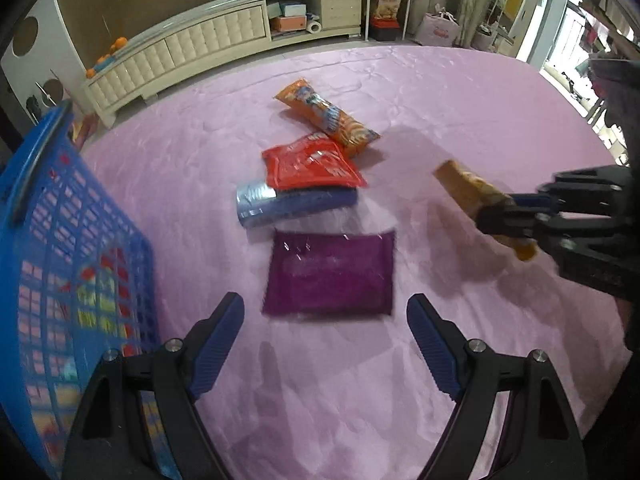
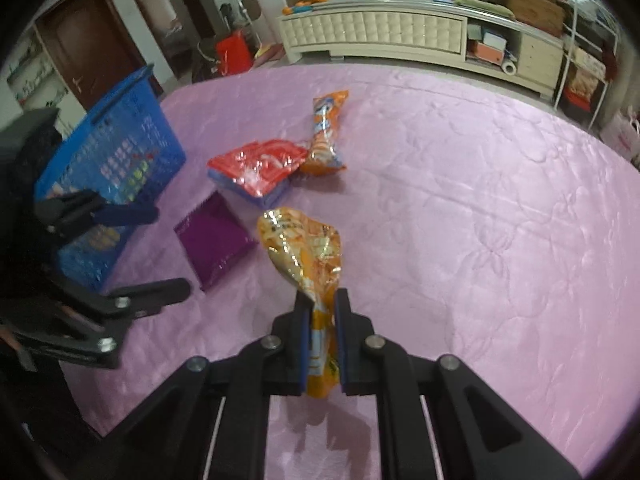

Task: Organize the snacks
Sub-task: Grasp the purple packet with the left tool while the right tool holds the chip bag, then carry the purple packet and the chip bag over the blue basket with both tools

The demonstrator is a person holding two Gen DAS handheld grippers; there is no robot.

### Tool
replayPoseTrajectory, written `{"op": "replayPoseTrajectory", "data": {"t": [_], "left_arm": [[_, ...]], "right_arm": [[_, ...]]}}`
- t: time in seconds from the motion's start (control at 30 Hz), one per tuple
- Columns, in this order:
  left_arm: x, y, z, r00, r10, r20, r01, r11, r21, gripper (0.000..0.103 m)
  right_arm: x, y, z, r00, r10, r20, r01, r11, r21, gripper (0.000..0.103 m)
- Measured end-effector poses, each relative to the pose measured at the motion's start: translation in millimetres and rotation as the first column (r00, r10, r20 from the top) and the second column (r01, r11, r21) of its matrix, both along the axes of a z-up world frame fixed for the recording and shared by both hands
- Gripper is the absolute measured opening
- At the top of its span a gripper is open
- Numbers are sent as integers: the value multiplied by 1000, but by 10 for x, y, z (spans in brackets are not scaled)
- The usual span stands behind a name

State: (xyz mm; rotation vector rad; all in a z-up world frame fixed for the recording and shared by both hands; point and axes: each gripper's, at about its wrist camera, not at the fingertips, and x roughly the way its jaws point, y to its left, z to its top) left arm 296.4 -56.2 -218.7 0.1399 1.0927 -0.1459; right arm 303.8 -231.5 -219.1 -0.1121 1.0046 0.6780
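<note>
My right gripper (image 2: 321, 300) is shut on a yellow-orange snack bag (image 2: 306, 246), held above the pink cover; the same bag (image 1: 474, 194) shows at the right of the left wrist view in that gripper (image 1: 486, 216). My left gripper (image 1: 325, 312) stands open just short of a purple packet (image 1: 330, 272), with nothing between its fingers. Beyond lie a blue packet (image 1: 288, 204), a red packet (image 1: 312, 164) on top of it, and an orange tube-shaped bag (image 1: 326, 116). In the right wrist view the left gripper (image 2: 172, 248) is at the left, next to the purple packet (image 2: 214, 240).
A blue mesh basket (image 1: 60, 240) with several colourful packs inside stands at the left of the pink bed cover (image 1: 440, 100). A cream cabinet (image 1: 180, 52) and cluttered shelves line the far wall. In the right wrist view the basket (image 2: 116, 148) sits beyond the left gripper.
</note>
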Motion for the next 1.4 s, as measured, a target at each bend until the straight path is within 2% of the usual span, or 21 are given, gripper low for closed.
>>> {"op": "replayPoseTrajectory", "data": {"t": [0.13,0.3,0.5,0.53,0.57,0.7,0.9,1.07,1.4], "left_arm": [[170,-45,-117,1000,-9,-28,9,1000,24,82],[248,-152,-253,998,-52,-45,52,999,-6,83],[365,-104,-262,998,34,-52,-36,999,-33,83],[365,-105,-257,998,41,-53,-42,999,-31,82],[360,-110,-245,998,47,-52,-48,998,-32,73],[363,-94,-192,997,57,-58,-58,998,-31,55],[163,-102,21,997,83,-8,-83,996,-28,53],[-91,-169,378,994,75,77,-72,996,-44,53],[-554,-141,1058,971,46,233,-34,998,-54,53]], "right_arm": [[5,41,-1,1000,12,-3,-12,1000,4,14],[51,32,60,1000,9,0,-9,1000,20,14],[58,8,184,1000,8,26,-8,1000,28,14],[60,3,177,1000,6,27,-6,1000,22,14],[65,-3,161,1000,3,25,-4,1000,19,14],[101,-5,126,1000,-8,6,8,1000,13,14],[42,58,169,1000,11,23,-11,1000,-3,14],[-79,106,308,998,18,54,-17,1000,-20,14],[-555,270,997,986,33,166,-28,999,-37,14]]}}
